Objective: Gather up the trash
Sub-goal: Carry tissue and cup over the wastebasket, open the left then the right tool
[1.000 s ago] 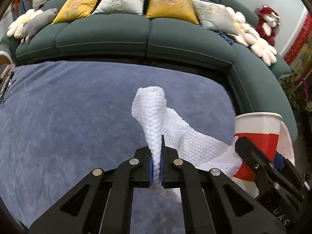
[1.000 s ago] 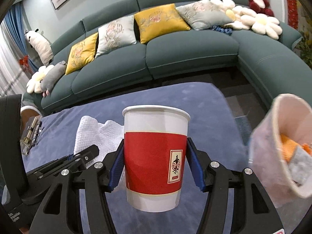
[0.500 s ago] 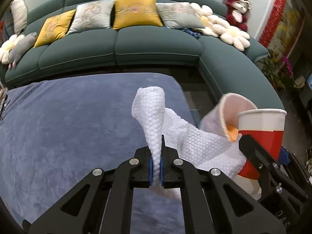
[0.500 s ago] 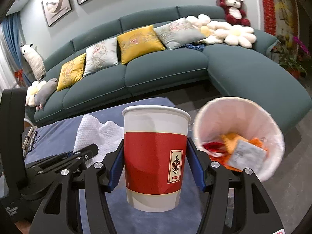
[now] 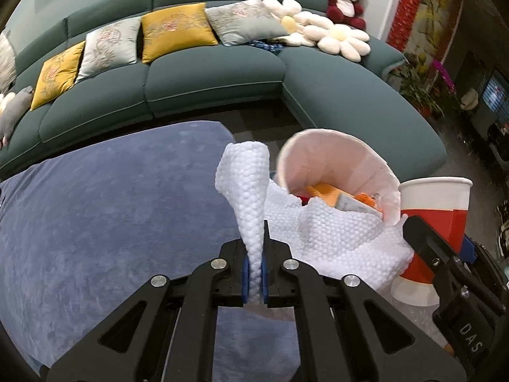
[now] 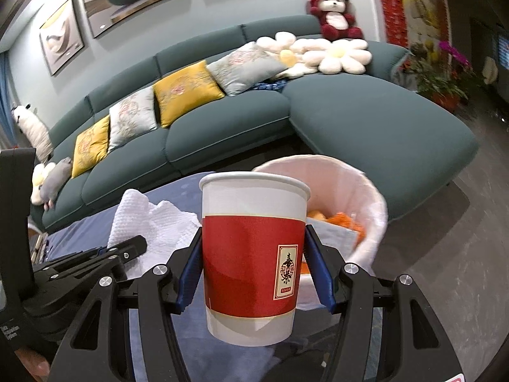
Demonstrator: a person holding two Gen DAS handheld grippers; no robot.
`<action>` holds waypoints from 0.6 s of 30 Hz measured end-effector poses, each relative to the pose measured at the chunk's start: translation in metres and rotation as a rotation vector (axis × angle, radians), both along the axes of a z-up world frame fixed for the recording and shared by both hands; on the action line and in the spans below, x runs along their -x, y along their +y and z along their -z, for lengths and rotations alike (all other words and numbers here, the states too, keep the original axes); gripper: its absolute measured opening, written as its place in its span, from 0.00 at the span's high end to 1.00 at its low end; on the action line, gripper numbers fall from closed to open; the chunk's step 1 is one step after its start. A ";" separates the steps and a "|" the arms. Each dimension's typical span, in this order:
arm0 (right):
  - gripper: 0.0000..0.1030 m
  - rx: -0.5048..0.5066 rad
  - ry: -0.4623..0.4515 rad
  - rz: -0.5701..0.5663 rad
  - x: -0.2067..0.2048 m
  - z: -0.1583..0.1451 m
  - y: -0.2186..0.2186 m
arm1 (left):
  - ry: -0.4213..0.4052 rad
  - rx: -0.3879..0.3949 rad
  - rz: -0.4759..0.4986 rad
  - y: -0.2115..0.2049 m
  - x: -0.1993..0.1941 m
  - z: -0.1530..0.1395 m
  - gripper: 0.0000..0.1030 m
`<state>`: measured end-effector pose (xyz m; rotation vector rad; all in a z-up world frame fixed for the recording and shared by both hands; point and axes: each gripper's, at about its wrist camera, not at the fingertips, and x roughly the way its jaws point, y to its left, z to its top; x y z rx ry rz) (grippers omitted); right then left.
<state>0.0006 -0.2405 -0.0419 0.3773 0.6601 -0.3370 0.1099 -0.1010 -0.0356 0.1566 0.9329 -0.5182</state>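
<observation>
My left gripper [image 5: 253, 281] is shut on a white textured paper towel [image 5: 251, 203] that stands up from the pads and drapes to the right. My right gripper [image 6: 253, 267] is shut on a red and white paper cup [image 6: 251, 254], held upright between its blue pads. A white-lined trash bin [image 5: 337, 162] with orange wrappers inside sits on the floor just past the towel and cup; in the right wrist view the bin [image 6: 356, 191] shows behind the cup. The cup [image 5: 435, 216] also appears at the right of the left wrist view, the towel [image 6: 149, 219] at the left of the right one.
A blue-grey cloth-covered table [image 5: 111, 207] lies below both grippers, its far corner beside the bin. A curved green sofa [image 5: 206, 76] with yellow and grey cushions runs behind. Potted plants [image 6: 442, 76] stand at the far right. Grey floor [image 6: 445, 238] spreads right of the bin.
Both grippers have swung right with their loads; the bin, first only at the edge, now sits directly ahead. The sofa has shifted left in both views.
</observation>
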 end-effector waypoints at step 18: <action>0.44 -0.024 -0.004 0.092 0.022 0.011 -0.064 | -0.026 -0.042 0.072 -0.071 0.004 0.004 0.95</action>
